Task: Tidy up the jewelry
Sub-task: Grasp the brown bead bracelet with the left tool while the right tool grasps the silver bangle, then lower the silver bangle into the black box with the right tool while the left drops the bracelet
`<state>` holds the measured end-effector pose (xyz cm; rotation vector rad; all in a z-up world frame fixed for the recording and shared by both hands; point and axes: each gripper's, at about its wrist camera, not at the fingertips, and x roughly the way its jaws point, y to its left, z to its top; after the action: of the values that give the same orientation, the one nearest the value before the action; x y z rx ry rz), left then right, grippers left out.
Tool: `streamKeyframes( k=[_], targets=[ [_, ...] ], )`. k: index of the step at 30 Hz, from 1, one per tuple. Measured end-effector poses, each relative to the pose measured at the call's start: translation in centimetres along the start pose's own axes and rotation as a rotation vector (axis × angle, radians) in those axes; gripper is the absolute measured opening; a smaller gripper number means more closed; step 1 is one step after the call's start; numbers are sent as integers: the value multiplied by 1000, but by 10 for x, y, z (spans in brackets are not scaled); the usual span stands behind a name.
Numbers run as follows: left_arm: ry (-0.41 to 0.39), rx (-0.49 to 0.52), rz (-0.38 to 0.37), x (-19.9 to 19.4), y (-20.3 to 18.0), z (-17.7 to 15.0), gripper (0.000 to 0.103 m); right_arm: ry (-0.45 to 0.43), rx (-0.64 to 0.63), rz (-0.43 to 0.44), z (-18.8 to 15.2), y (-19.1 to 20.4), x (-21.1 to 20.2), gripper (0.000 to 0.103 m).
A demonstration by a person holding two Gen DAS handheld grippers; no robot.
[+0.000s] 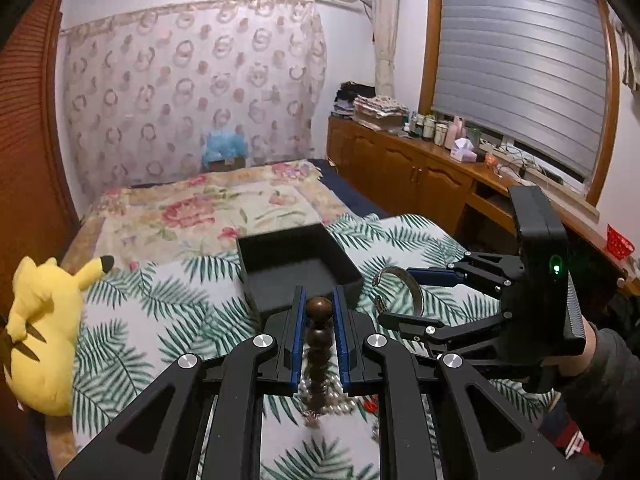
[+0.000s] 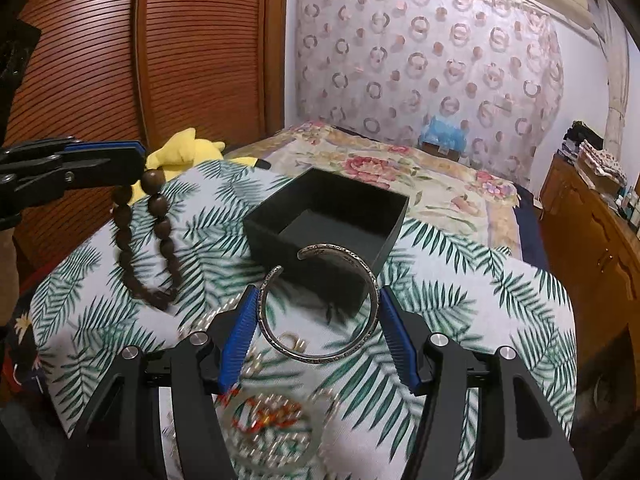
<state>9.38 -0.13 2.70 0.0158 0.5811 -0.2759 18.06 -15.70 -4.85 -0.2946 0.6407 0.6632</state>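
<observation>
My left gripper (image 1: 319, 308) is shut on a string of brown wooden beads (image 1: 318, 344), which hangs down from its blue pads; in the right wrist view the same bead bracelet (image 2: 144, 240) dangles from the left gripper (image 2: 136, 164) above the leaf-print cloth. My right gripper (image 2: 318, 304) is shut on an open silver cuff bangle (image 2: 320, 308), pads pressing its two sides; the left wrist view shows that bangle (image 1: 404, 284) in the right gripper (image 1: 394, 292). An open black box (image 1: 296, 268) (image 2: 332, 220) stands on the cloth just beyond both grippers, with nothing seen inside.
More jewelry lies blurred on the leaf-print cloth (image 2: 460, 288): a gold ring (image 2: 294, 342), a red-orange beaded piece (image 2: 268, 416), pearls (image 1: 340, 400). A yellow plush toy (image 1: 40, 328) sits at the left edge. Bed behind, wooden cabinets (image 1: 400, 168) to the right.
</observation>
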Motion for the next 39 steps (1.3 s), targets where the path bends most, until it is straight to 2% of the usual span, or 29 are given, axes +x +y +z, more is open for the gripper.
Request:
streamKeyframes(
  k=[13,20,23,28,39],
  targets=[
    [-12,-23,68,28,31,42,12,-5,-58,17,45,-15,42,63],
    [-8,-9,92,39,32,56,12,53,-65,24,45,-16,71,63],
    [-3,-7,94,45,33,59,12,61,-41,58,44,-19,78,68],
    [8,-10,94,57,35,64,12,42,-12,70,40,-29,70,68],
    [48,16,108,94,28,68,12,2,46,47,7,-45,27,68]
  ],
)
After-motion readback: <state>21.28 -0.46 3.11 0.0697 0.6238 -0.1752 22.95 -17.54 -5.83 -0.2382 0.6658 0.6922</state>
